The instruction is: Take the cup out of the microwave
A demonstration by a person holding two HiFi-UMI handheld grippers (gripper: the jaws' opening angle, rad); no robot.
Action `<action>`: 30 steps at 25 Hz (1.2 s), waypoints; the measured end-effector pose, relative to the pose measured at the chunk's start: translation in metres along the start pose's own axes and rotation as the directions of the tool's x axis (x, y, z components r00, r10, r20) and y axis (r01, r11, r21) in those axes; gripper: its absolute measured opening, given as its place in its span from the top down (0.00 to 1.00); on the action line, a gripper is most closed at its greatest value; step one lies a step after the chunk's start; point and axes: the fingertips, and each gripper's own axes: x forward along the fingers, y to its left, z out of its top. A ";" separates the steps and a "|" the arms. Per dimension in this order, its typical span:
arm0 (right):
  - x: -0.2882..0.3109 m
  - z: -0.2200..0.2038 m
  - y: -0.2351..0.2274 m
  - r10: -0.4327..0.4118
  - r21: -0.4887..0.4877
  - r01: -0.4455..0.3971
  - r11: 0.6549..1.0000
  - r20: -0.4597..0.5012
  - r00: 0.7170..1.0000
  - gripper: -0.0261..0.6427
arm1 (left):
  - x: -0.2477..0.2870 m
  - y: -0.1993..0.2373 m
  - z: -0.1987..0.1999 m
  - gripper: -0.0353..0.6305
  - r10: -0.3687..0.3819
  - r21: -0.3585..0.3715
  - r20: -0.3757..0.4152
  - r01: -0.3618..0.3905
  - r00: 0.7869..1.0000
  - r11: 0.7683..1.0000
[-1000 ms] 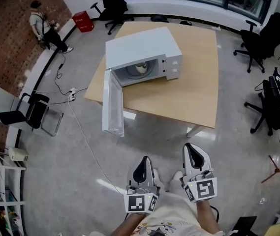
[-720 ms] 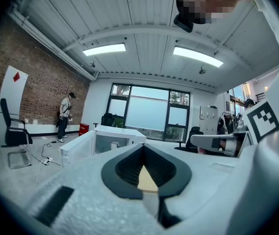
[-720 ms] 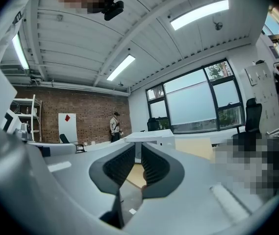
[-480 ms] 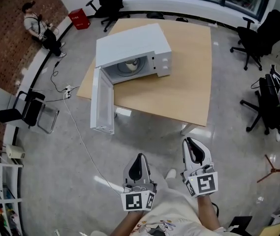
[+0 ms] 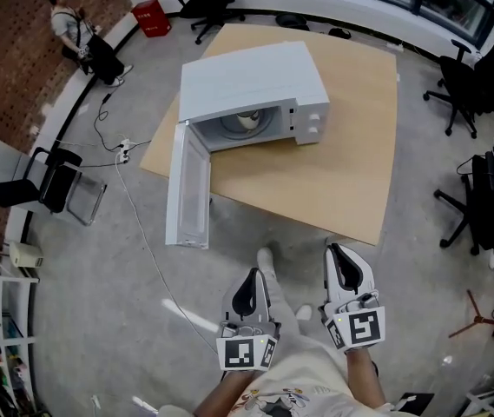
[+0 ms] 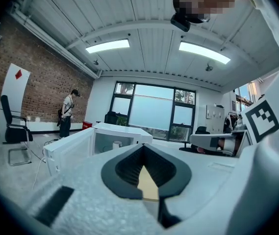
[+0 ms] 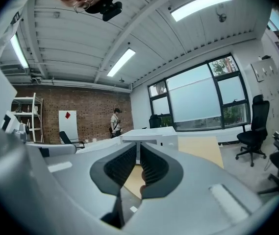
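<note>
A white microwave (image 5: 247,85) stands on a wooden table (image 5: 351,163), its door (image 5: 187,189) swung wide open over the table's near-left edge. A pale cup (image 5: 247,122) sits inside the cavity; the left gripper view shows this cup (image 6: 116,144) far ahead, behind the door. My left gripper (image 5: 252,275) and right gripper (image 5: 334,249) hang side by side over the floor, well short of the table. Both are empty. The left gripper (image 6: 142,147) has its jaws shut. The right gripper (image 7: 136,146) has its jaws together but for a thin slit, with the microwave (image 7: 151,132) ahead.
A person (image 5: 82,37) stands by the brick wall at far left, near a red crate (image 5: 151,17). A cable (image 5: 147,241) runs across the floor left of me. Office chairs (image 5: 468,81) stand right of the table, another chair (image 5: 51,189) at left. My shoe (image 5: 266,257) is near the table.
The table and microwave have drawn closer and grown in the head view as I stepped forward. Both grippers keep their place before me, jaws unchanged.
</note>
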 end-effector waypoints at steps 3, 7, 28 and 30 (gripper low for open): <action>0.048 0.000 -0.003 -0.003 0.002 0.003 1.000 -0.021 1.000 0.91 | 0.044 0.027 -0.001 0.95 -0.006 -0.021 -0.025 0.006 1.000 1.000; 0.123 -0.003 -0.016 -0.031 0.009 0.031 0.999 -0.052 0.998 0.91 | 0.112 0.060 0.003 0.95 -0.036 -0.041 -0.051 0.034 0.998 0.999; 0.306 -0.038 -0.049 0.023 0.021 -0.020 1.000 -0.169 0.985 0.91 | 0.312 0.143 -0.007 0.85 0.026 -0.004 -0.054 -0.027 0.998 1.000; 0.315 -0.045 -0.057 0.031 0.003 -0.031 1.000 -0.178 0.983 0.90 | 0.325 0.142 -0.016 0.80 0.032 -0.012 -0.062 -0.032 0.998 0.999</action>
